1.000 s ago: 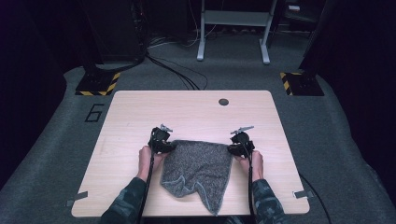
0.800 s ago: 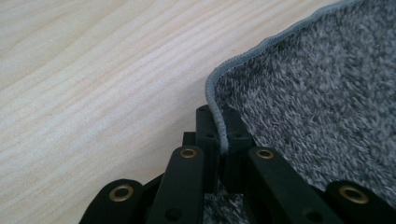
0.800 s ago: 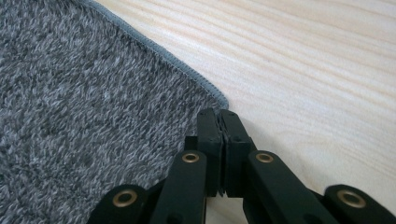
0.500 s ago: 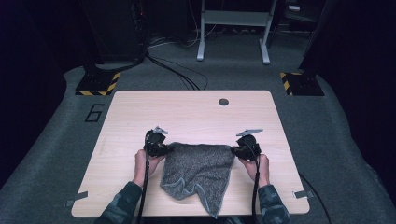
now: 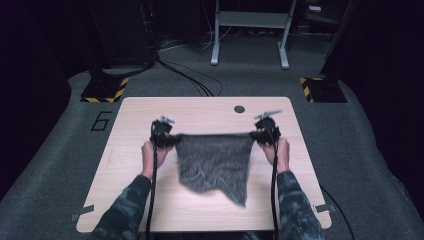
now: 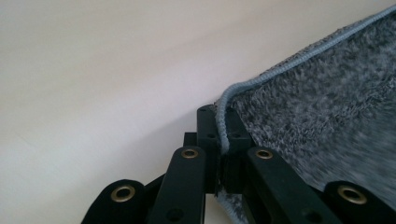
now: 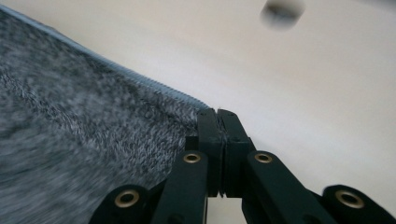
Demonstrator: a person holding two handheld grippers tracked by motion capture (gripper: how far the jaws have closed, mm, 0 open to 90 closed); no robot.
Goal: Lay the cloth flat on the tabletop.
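both grippers rose off the wooden table (image 5: 140, 200), and the grey towel (image 5: 215, 162) came up stretched between them. left gripper (image 5: 162, 135) and right gripper (image 5: 265, 132) each had jaws clamped on a top corner; its lower edge hung over the tabletop.

Both sleeves (image 5: 295, 210) were a mottled grey-green camouflage that ended at the wrists. The left gripper (image 5: 161, 134) and right gripper (image 5: 266, 132) were black, each topped by a small grey plate, and a thin black cable (image 5: 150, 200) trailed from each along the forearm. Up close, the jaws were flat black bars joined by linked arms with brass-ringed rivets (image 6: 189, 153) and small dark screw holes.
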